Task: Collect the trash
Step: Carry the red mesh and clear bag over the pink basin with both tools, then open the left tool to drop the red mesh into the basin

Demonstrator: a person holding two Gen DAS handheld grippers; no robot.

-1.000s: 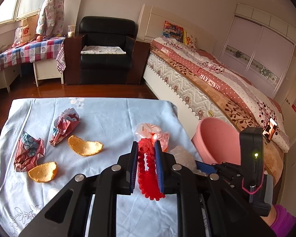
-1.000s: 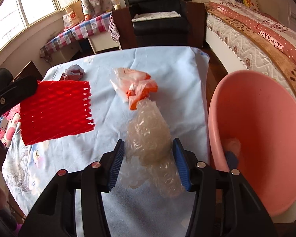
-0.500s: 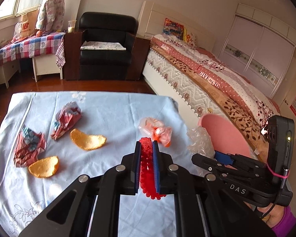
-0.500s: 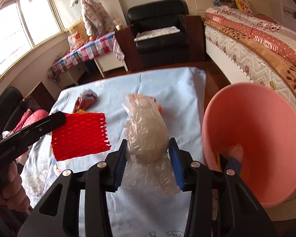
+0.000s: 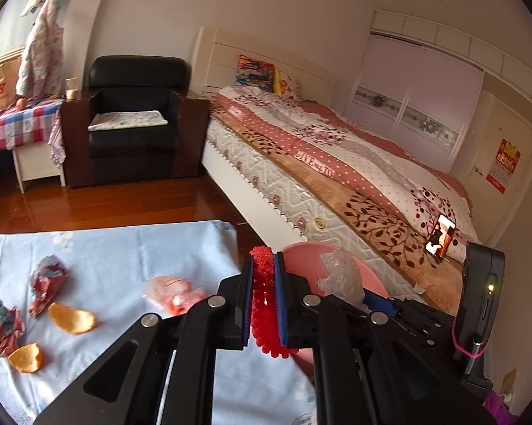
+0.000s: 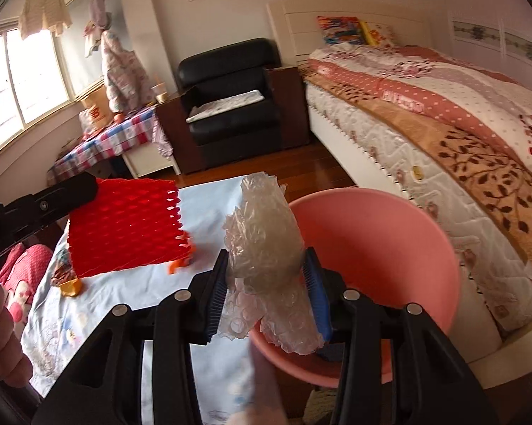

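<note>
Bedroom daylight falls on a counter (image 5: 106, 248) under a pale blue flowered cloth, with a bed (image 5: 354, 163) along its far side and a black armchair (image 5: 134, 120) at 11 o'clock in the left wrist view.

At the centre of that view the left gripper (image 5: 264, 304) is clamped on a red foam net (image 5: 264, 301), seen edge-on between the blue pads; its jaws finished narrowing within the last second and the net is squeezed thin between them. In the right wrist view the same net (image 6: 124, 226) hangs as a flat red sheet at 9 o'clock, raised above the cloth, with the person's left hand (image 6: 0, 336) at 8 o'clock.

The right gripper (image 6: 266, 283) is closed on a crumpled wad of clear bubble wrap (image 6: 266, 244); its jaws also narrowed a little within the last second, and both pads press into the wad. The wrap stands up past the fingertips and trails down below them, over the near rim of a pink basin (image 6: 390, 233) that fills the 3 to 5 o'clock part of the view. From the left wrist the basin (image 5: 301, 262) shows just behind the net at 1 o'clock, beside the counter's edge.

Farther out on the cloth, at 9 o'clock in the left wrist view, lie an orange-and-white plastic bag (image 5: 173, 294), two pieces of orange peel (image 5: 71, 320), and two crumpled printed wrappers (image 5: 48, 281)
</note>
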